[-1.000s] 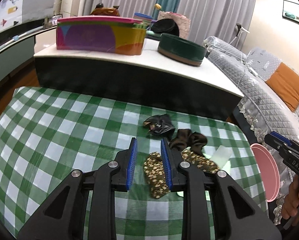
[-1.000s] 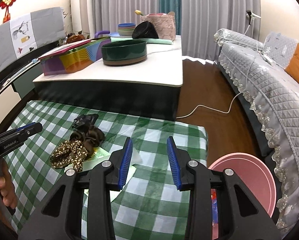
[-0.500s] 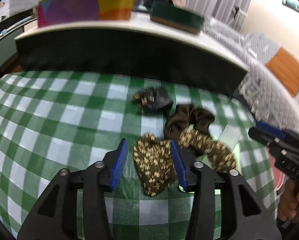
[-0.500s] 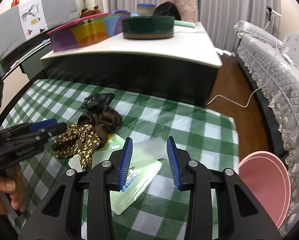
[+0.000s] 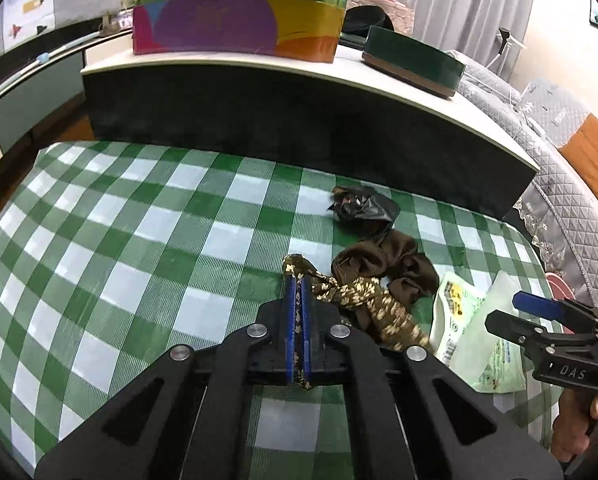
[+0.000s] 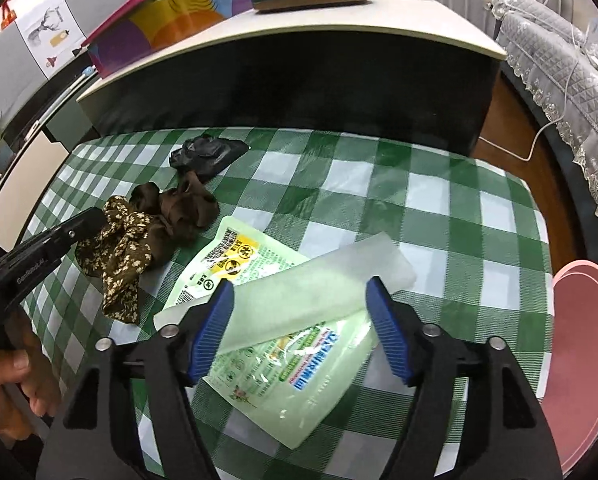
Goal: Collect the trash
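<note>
On the green checked cloth (image 5: 139, 240) lies a heap of trash. My left gripper (image 5: 297, 280) is shut on one end of a floral brown cloth (image 5: 363, 300), which trails right toward a plain brown cloth (image 5: 391, 264). A crumpled black bag (image 5: 363, 208) lies just beyond. In the right wrist view my right gripper (image 6: 299, 284) hangs low over a clear plastic sleeve (image 6: 319, 276) and two pale green wrappers (image 6: 291, 364). Its jaws are opening, with the sleeve between the fingers and no pad touching it. The floral cloth (image 6: 123, 248) is at its left.
A pink bin (image 6: 583, 344) stands off the cloth's right edge. Behind the cloth rises a dark, white-topped table (image 5: 339, 80) with a colourful box (image 5: 235, 24) and a green round tin (image 5: 415, 60). A grey quilted sofa (image 6: 559, 48) runs along the right.
The left gripper sank onto the floral cloth and shut on it, gathering it up. The right gripper tilted down and came over the wrappers, and its jaws spread wider.
</note>
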### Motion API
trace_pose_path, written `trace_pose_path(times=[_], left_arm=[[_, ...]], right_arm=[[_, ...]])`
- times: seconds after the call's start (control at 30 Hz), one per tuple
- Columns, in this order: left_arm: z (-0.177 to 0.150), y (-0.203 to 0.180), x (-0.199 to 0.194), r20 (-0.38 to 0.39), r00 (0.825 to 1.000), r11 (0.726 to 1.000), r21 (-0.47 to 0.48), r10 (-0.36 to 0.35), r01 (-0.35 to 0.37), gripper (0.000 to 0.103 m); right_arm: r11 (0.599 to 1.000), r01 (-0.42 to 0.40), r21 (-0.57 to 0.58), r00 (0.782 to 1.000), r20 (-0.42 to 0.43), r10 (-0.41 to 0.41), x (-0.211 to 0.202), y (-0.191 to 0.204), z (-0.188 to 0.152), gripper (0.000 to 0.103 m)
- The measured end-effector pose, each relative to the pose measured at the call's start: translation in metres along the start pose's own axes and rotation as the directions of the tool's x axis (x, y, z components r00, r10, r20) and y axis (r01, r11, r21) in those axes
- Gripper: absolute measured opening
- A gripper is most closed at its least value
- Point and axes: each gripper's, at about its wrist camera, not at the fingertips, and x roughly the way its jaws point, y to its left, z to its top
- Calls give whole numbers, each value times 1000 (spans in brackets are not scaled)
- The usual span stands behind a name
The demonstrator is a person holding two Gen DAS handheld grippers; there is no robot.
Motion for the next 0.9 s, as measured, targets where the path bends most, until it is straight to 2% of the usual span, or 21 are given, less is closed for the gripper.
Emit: trace_pose_path(times=[0.27, 0.43, 0.6, 0.7, 0.8, 0.87, 0.9], left_arm=[[-2, -8, -3, -3, 1000, 999, 49, -20, 20, 2], [-9, -12, -4, -13, 1000, 997, 77, -27, 28, 2], [-10, -9, -2, -24, 999, 997, 70, -29, 31, 2], [-9, -9, -3, -23, 999, 997, 69, -31, 32, 2], [-8, -12, -4, -22, 999, 997, 73, -32, 34, 2], [-8, -12, -5, -23, 999, 997, 72, -33, 35, 2], [-8, -12, -5, -22, 999, 997, 70, -33, 35, 2]], right_arm=[[997, 76, -20, 997, -10, -76, 9, 11, 5, 78], [987, 141, -78, 990, 0, -141, 15, 22, 5, 80], [985, 150, -83, 989, 2, -150, 16, 22, 5, 77], [987, 133, -92, 991, 10, -132, 14, 25, 4, 62], [986, 111, -127, 994, 14, -110, 11, 33, 2, 37], [984, 109, -139, 994, 19, -107, 8, 33, 2, 13], [986, 96, -135, 995, 23, -94, 7, 30, 3, 11]])
